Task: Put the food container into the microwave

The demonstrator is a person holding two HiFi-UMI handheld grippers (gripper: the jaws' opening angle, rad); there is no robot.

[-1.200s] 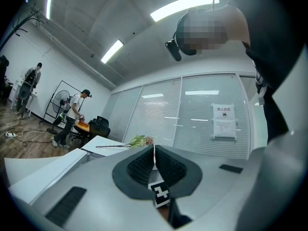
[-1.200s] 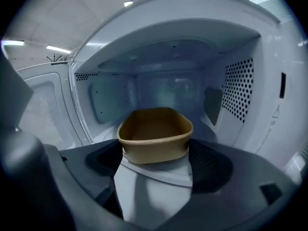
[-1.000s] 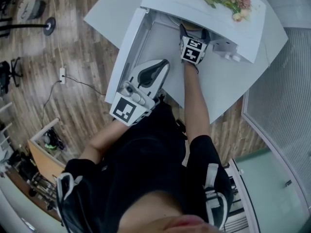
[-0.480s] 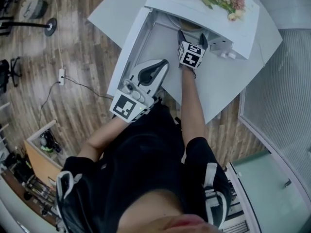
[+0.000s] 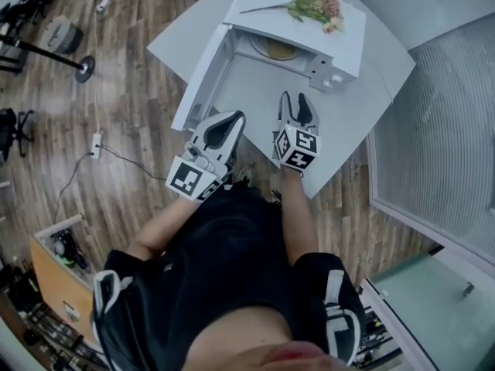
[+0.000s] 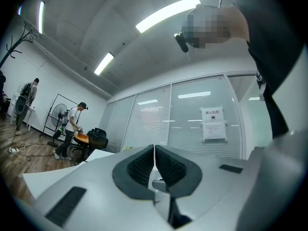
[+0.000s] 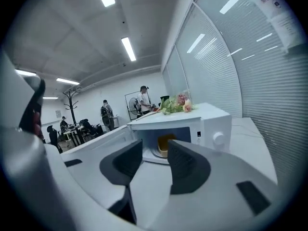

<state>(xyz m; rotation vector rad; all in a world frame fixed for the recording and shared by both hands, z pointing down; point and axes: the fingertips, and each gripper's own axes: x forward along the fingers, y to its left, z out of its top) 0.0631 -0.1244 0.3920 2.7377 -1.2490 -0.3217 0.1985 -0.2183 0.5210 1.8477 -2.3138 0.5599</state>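
A white table (image 5: 348, 122) carries a white microwave (image 5: 340, 49) at its far end. The microwave door (image 5: 203, 76) is swung open to the left, likely to keep the opening free. The right gripper (image 5: 295, 103) hovers over the near part of the table, its fingers spread wide and empty, pointing at the opening. Just to its left, the left gripper (image 5: 232, 118) has its fingers pressed together on nothing. The yellowish food container (image 7: 164, 143) already sits inside the microwave, well apart from both grippers. Flowers (image 5: 313, 6) lie on top of the microwave.
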